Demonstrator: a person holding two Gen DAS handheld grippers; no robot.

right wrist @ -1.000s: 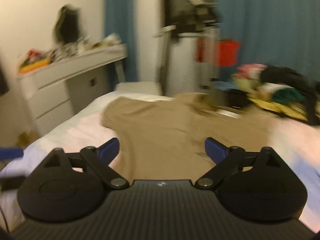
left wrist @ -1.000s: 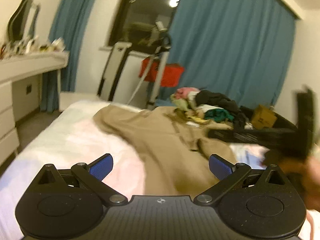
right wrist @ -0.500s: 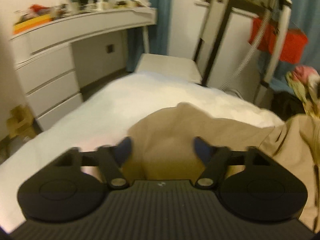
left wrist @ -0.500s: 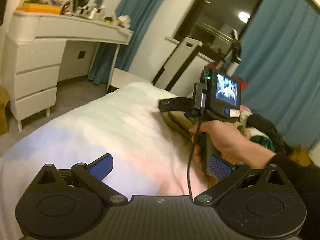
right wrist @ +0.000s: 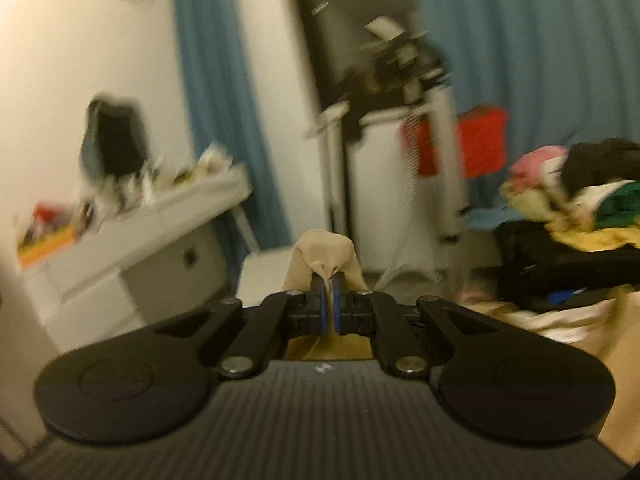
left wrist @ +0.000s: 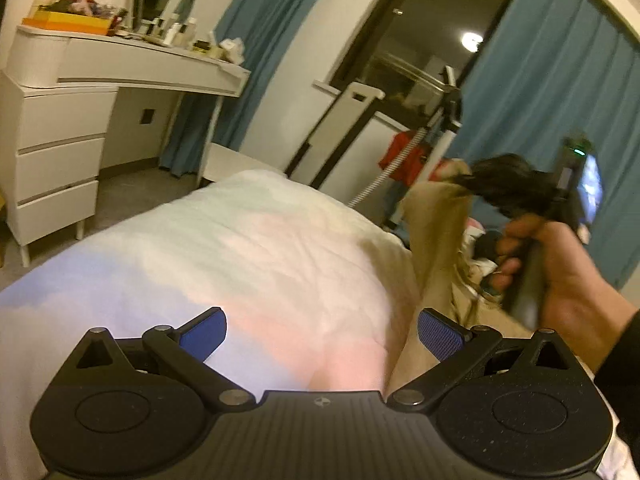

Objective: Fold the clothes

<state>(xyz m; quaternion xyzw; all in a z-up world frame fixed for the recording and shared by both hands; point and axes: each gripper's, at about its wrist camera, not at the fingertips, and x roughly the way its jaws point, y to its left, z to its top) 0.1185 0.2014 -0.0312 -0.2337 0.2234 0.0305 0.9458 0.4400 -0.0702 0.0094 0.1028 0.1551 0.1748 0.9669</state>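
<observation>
The left gripper (left wrist: 322, 334) hangs wide apart over the white bed (left wrist: 248, 248), which has lots of bare room. The right gripper (right wrist: 329, 307) pinches one tan garment (right wrist: 325, 254) (lifted off the bed). A clothes pile (right wrist: 576, 208) and white dresser (left wrist: 52, 148) stand near the bed's edges.

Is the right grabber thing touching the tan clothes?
Touching. In the right wrist view the right gripper has its jaws shut on a bunch of the tan garment, with cloth squeezed between the blue pads and poking out above.

White dresser (left wrist: 56, 132) left, blue curtains (left wrist: 532, 92), dark window (left wrist: 420, 36).
</observation>
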